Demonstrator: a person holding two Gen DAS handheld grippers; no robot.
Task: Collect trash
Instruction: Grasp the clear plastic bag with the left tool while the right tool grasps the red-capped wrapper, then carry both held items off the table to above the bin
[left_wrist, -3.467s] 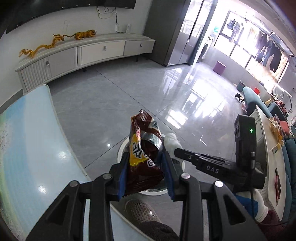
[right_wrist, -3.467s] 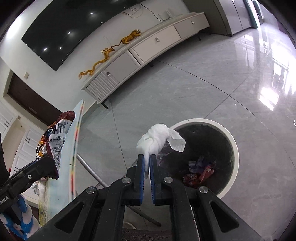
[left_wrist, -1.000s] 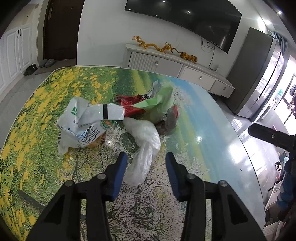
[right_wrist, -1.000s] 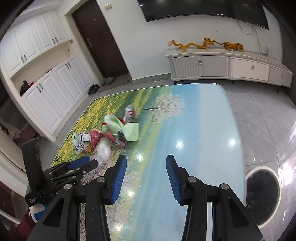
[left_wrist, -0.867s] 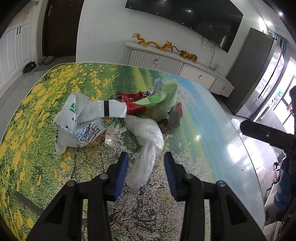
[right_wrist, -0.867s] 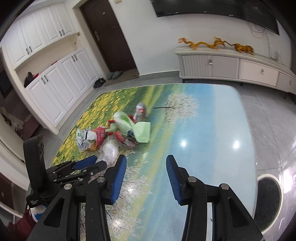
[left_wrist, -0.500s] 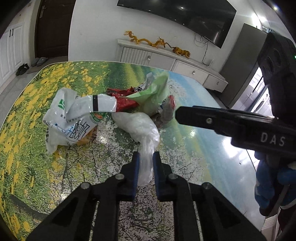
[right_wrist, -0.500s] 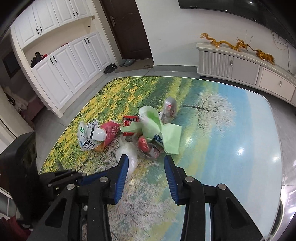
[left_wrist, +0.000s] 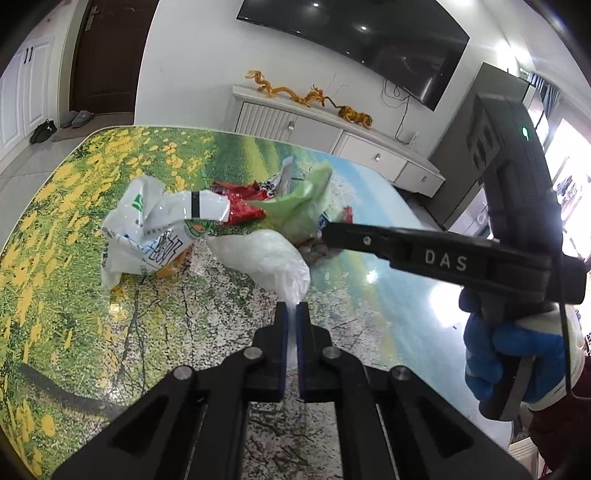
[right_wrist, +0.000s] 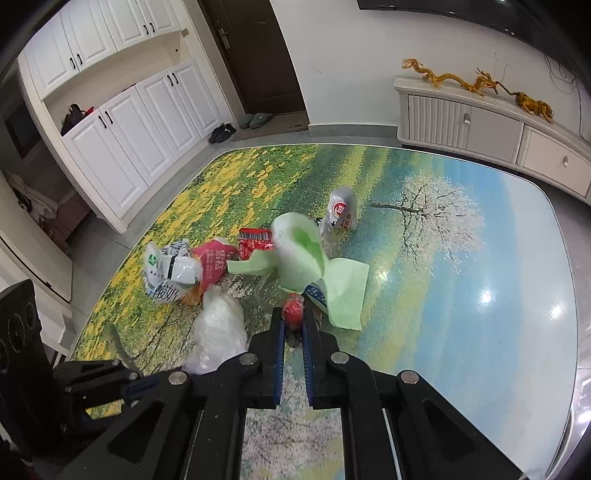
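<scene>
Where the glossy landscape-printed bench (left_wrist: 388, 332) carries crumpled wrappers at frame centre, the left gripper (left_wrist: 291, 314) fingers, just closed, are pinched on a translucent plastic bag (left_wrist: 269, 258); the right gripper (right_wrist: 293, 325) fingers, just closed, are clamped on a red-capped piece (right_wrist: 293, 312), partly hidden.

Daylight is glaring off the glossy table (right_wrist: 491, 295) near its right edge; fisheye distortion is darkening the frame corners.

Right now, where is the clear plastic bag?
In the left wrist view the clear plastic bag lies mid-table, its tail pinched in the left hand-held gripper, beside the white printed bag.
</scene>
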